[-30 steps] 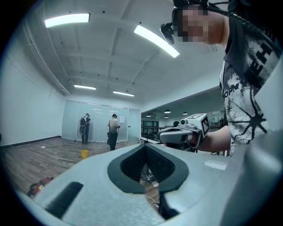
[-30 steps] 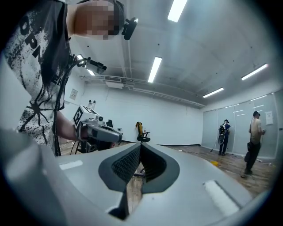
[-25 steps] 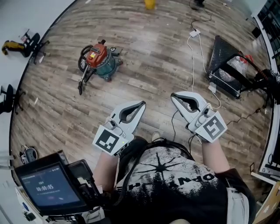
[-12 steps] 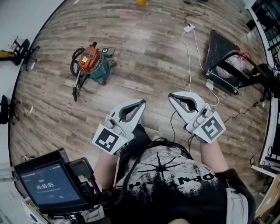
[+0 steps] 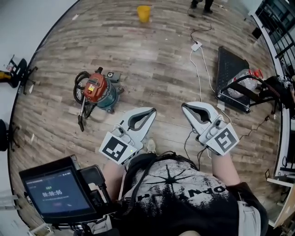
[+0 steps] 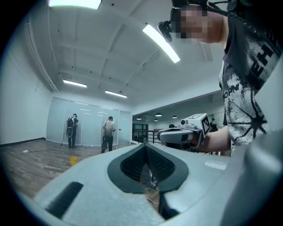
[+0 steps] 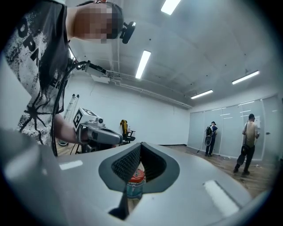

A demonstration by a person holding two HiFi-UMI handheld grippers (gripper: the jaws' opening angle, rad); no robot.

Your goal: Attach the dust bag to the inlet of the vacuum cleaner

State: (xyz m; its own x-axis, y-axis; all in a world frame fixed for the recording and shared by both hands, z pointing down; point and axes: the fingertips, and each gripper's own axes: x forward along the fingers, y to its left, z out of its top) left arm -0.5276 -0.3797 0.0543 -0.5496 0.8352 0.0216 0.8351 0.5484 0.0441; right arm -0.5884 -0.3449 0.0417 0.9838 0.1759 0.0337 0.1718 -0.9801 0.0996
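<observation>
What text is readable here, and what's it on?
"00:00:06": timer on the handheld screen, lower left of the head view.
"OPN": partial letters on the person's shirt; the rest is unreadable.
Label on the vacuum cleaner: too small to read.
On the left tool and right tool: square marker patterns only, no words.

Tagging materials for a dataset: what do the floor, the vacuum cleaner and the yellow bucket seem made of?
Floor: wood or wood-look laminate, matte; plank seams show.
Vacuum cleaner: red top looks moulded plastic; teal drum, painted metal or plastic.
Yellow bucket: probably plastic, uniform colour; too small to be sure.
</observation>
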